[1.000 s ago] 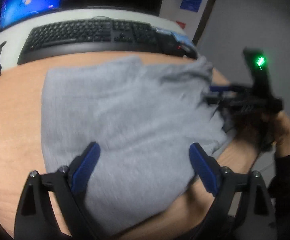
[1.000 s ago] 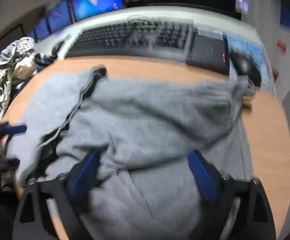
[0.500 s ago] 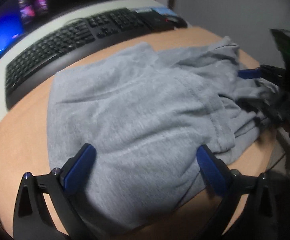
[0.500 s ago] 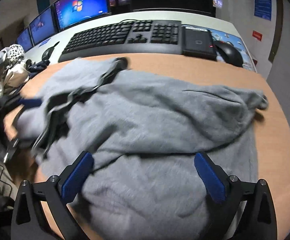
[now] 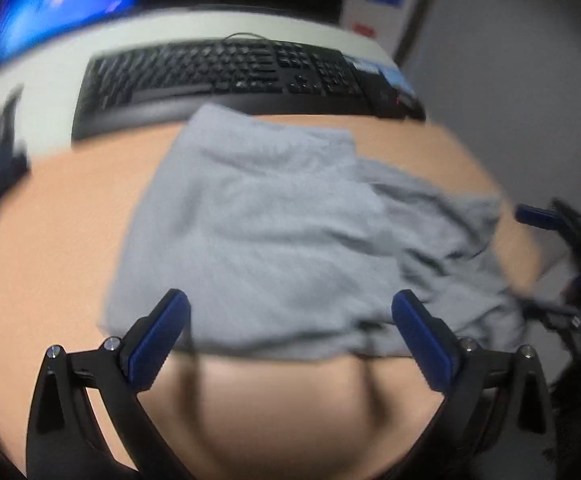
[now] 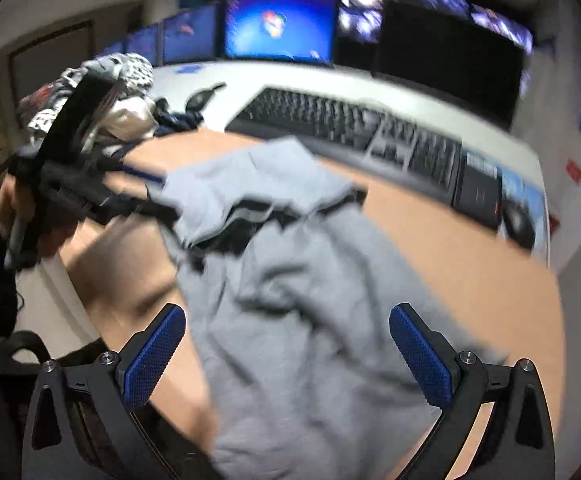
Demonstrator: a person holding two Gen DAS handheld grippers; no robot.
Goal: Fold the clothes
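A grey sweatshirt [image 5: 274, 232] lies in rumpled folds on the wooden table [image 5: 58, 240]. Its near edge lies just under the tips of my left gripper [image 5: 290, 320], which is open and holds nothing. In the right wrist view the same sweatshirt [image 6: 302, 280] runs from the table's middle to its near edge. My right gripper [image 6: 288, 344] hangs above it, open and empty. At that view's left a hand holds the left gripper [image 6: 146, 190], close to the cloth's far corner. The right gripper [image 5: 546, 264] shows blurred at the right edge of the left wrist view.
A black keyboard [image 6: 346, 124] lies behind the sweatshirt, with a black pad [image 6: 480, 192] and a mouse [image 6: 518, 216] to its right. Lit monitors [image 6: 278, 28] stand at the back. A pile of patterned clothes [image 6: 126, 76] sits at the table's far left.
Both grippers have drawn back and up from the sweatshirt. The left gripper's pads, earlier well over the cloth, now stand at its near edge. The right wrist view has swung toward the monitors.
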